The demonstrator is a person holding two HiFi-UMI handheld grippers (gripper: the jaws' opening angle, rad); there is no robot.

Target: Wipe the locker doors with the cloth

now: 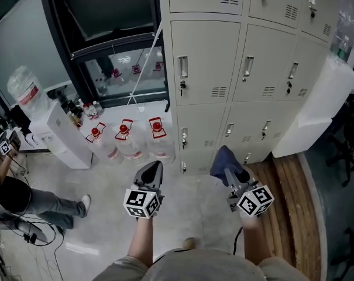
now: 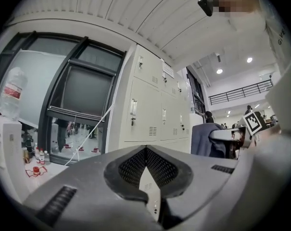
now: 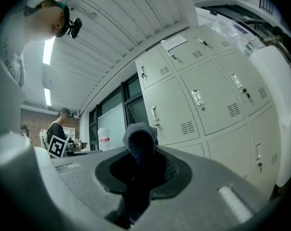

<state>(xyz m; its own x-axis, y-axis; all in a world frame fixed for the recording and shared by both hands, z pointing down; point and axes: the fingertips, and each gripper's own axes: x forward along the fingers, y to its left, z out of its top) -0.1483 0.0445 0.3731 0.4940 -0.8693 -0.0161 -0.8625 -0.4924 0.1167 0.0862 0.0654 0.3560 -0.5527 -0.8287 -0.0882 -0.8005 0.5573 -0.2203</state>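
Note:
A bank of beige locker doors (image 1: 212,63) fills the upper middle and right of the head view, and it also shows in the left gripper view (image 2: 145,109) and the right gripper view (image 3: 208,100). My right gripper (image 1: 230,171) is shut on a dark blue cloth (image 1: 223,160), held in front of the lowest row of doors and not touching them. In the right gripper view the cloth (image 3: 139,138) bulges up from between the jaws of the right gripper (image 3: 140,155). My left gripper (image 1: 155,167) is shut with nothing in it and points at the lockers' left end (image 2: 146,152).
Three water jugs with red caps (image 1: 125,134) stand on the floor left of the lockers. A white water dispenser (image 1: 59,130) is further left. A person (image 1: 13,198) sits at the left edge. A wooden platform (image 1: 288,198) and a white covered object (image 1: 320,107) lie to the right.

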